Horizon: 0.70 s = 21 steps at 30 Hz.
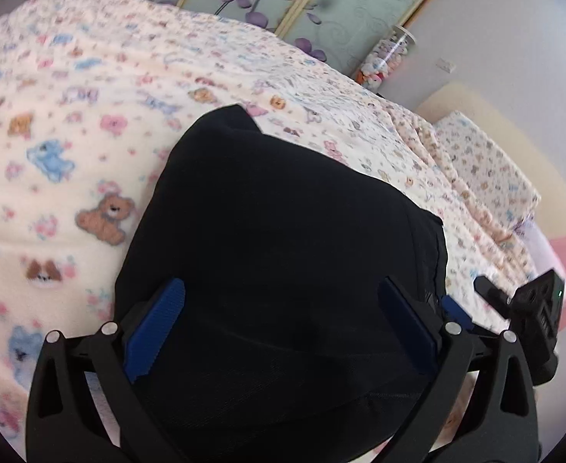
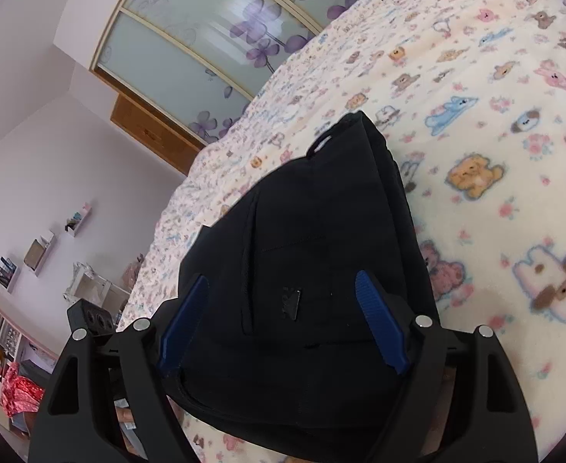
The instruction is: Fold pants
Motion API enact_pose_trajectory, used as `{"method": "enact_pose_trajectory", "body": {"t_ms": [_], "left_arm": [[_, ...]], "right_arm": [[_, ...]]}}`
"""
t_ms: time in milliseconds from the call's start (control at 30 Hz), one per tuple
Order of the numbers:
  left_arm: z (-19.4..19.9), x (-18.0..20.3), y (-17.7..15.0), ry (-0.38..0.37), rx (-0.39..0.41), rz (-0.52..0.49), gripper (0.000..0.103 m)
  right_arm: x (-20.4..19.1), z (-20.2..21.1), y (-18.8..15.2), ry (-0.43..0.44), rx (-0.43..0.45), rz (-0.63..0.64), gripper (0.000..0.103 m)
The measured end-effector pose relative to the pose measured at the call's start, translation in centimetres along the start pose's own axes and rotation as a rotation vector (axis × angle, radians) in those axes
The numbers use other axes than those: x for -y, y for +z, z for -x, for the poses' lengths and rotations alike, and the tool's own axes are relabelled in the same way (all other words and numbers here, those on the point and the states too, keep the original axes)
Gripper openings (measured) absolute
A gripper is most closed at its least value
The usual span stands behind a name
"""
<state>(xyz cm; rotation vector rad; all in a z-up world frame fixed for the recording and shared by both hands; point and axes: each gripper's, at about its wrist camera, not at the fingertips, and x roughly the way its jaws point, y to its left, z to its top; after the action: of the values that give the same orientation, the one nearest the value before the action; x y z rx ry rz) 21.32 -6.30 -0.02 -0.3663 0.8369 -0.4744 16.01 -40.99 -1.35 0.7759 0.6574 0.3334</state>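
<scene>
One pair of black pants, folded into a compact stack on the bed, lies just ahead of and under both tools. Left tool spread wide, right tool also parted; blue pads clear of cloth, nothing gripped. Left view only: 1 pillow, the right tool's body. Right view only: 3 wall shelves, pants' small label.
</scene>
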Motion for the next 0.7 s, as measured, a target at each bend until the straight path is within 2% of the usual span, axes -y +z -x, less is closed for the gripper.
{"method": "enact_pose_trajectory", "body": {"t_ms": [133,267,367,433,500,700], "left_arm": [[3.4,1.7,-0.6,-0.055,0.063,-0.041,0.1],[6.0,4.3,-2.4,-0.102,0.099,-0.135,0.101],[5.5,4.8,-3.2,-0.092,0.067,-0.151,0.101],[4.1,4.1,-3.6,-0.053,0.017,-0.129,0.101],[2.6,3.0,-4.1,-0.046,-0.031,-0.092,0.101],[1.6,2.8,-5.2,-0.019,0.004,-0.112,0.101]], "right_arm": [[-1.3,2.6,0.7,0.096,0.033,-0.034,0.081],[-3.2,5.2,-0.2,0.147,0.04,-0.027,0.082],[-3.2,5.0,-1.9,0.134,-0.02,-0.067,0.086],[-2.5,3.5,-2.7,0.063,-0.075,-0.074,0.088],[-1.5,2.5,-3.4,0.065,-0.098,-0.071,0.088],[-1.1,2.2,-3.8,0.086,-0.076,-0.043,0.088]]}}
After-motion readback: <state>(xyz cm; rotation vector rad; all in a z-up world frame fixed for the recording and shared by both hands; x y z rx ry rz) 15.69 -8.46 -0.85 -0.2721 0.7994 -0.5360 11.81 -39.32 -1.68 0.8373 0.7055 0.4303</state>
